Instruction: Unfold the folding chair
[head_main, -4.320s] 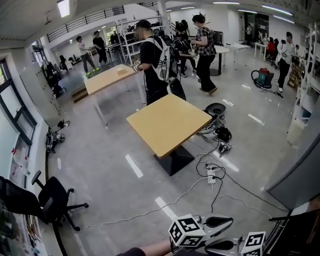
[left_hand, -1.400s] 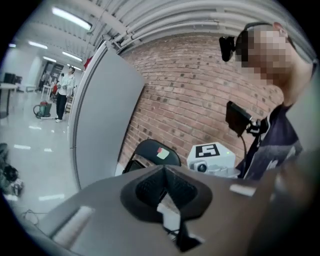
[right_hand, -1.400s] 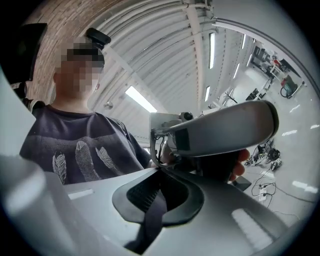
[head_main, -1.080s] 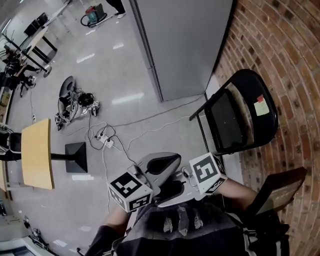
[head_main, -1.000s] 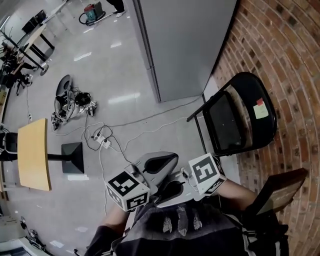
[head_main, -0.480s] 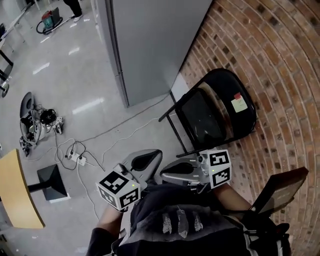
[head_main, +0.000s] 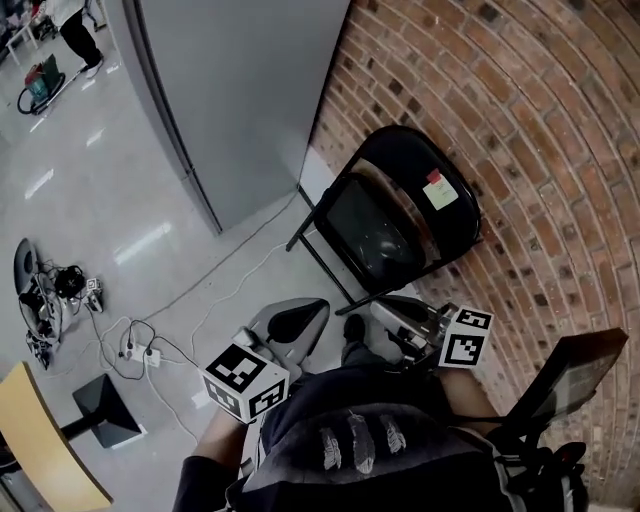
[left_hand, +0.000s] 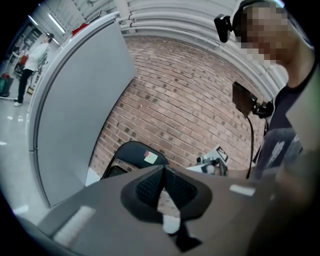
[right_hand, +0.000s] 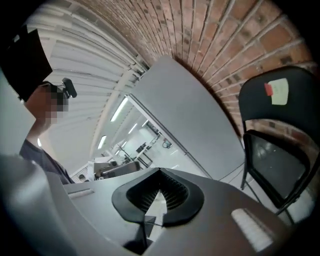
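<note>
A black folding chair (head_main: 395, 220) leans folded against the brick wall, with a pale sticky note (head_main: 437, 190) on its backrest. My left gripper (head_main: 312, 308) is shut and empty, a short way in front of the chair's legs. My right gripper (head_main: 383, 308) is also shut and empty, just below the chair's lower edge and apart from it. In the left gripper view the chair (left_hand: 131, 152) shows beyond the shut left gripper (left_hand: 162, 172), with the right gripper (left_hand: 214, 159) off to the right. In the right gripper view the chair (right_hand: 280, 135) stands at the right, past the shut right gripper (right_hand: 159, 176).
A tall grey partition (head_main: 240, 90) stands left of the chair, against the brick wall (head_main: 530, 130). Cables and a power strip (head_main: 135, 350) lie on the floor at the left, near a wooden table (head_main: 40, 450). A dark panel on a stand (head_main: 565, 375) is at the right.
The head view has swung toward the wall, so the chair sits nearer the centre. My right gripper has turned and swung right toward the chair's lower edge. The left gripper shifted a little.
</note>
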